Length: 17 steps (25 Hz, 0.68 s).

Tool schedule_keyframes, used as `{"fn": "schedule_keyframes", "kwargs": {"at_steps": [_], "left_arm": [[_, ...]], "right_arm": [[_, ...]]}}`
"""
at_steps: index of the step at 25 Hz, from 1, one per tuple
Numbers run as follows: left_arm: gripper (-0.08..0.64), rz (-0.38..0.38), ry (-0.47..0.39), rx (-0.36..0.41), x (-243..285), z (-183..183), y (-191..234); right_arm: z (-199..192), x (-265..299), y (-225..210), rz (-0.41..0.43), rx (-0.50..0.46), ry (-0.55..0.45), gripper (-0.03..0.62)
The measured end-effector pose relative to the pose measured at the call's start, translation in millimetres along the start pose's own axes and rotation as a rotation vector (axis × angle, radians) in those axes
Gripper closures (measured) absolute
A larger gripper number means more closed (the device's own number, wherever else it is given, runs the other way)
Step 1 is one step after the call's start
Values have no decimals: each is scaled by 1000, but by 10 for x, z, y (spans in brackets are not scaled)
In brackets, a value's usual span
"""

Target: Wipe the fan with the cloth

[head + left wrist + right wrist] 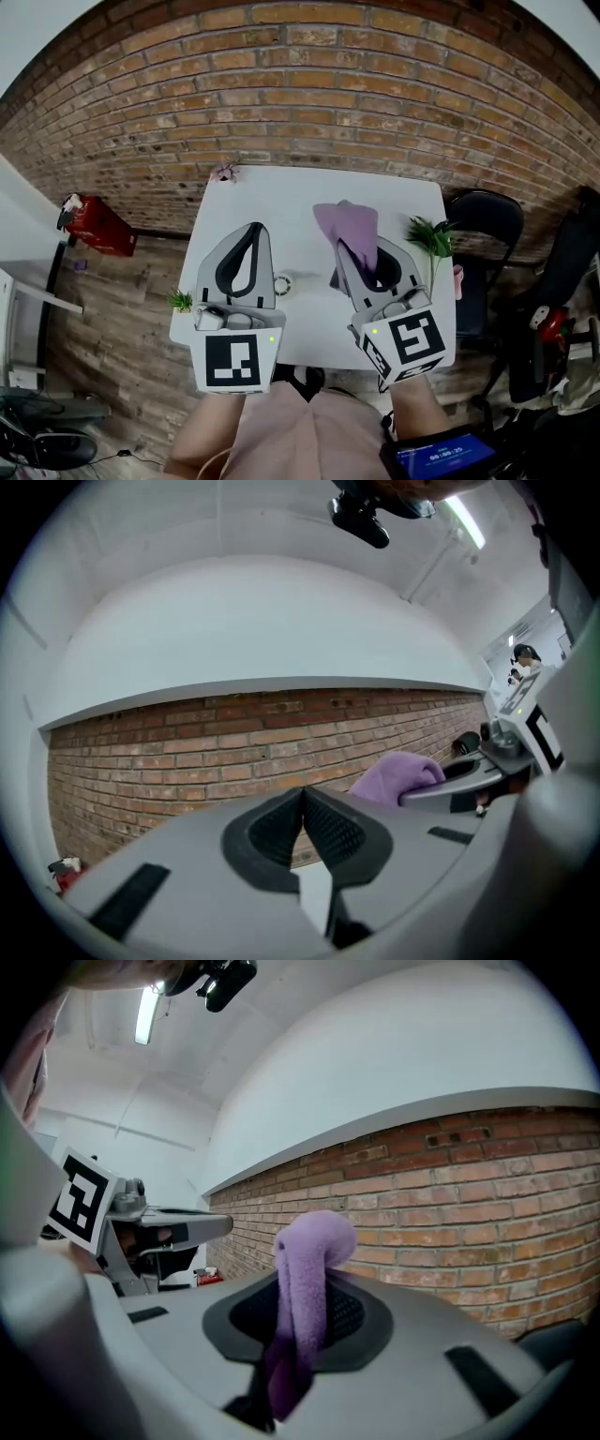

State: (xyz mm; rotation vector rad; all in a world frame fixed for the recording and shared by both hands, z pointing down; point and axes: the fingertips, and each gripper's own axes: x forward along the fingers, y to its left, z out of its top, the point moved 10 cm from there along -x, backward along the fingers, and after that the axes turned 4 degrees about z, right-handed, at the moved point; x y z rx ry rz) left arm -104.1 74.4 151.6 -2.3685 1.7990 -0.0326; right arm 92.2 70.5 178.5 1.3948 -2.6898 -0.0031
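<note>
Brick wall behind, white worktop below. Right gripper: fingers clenched on purple cloth. Left gripper: fingers clenched, empty. Small white round item, likely the fan, sits between both, left of the cloth.

Purple fleecy cloth, bunched, pinched between jaws of right gripper. Top lobe flopped over the tips, tail hanging below. Held over white table.
</note>
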Motion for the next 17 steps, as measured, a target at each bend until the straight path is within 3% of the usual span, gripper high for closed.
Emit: {"fn": "schedule_keyframes", "kwargs": {"at_steps": [17], "left_arm": [[548,-24,2,34,29,-41,-51]], "right_arm": [[-61,53,2,-9,-16,-6,523]]}}
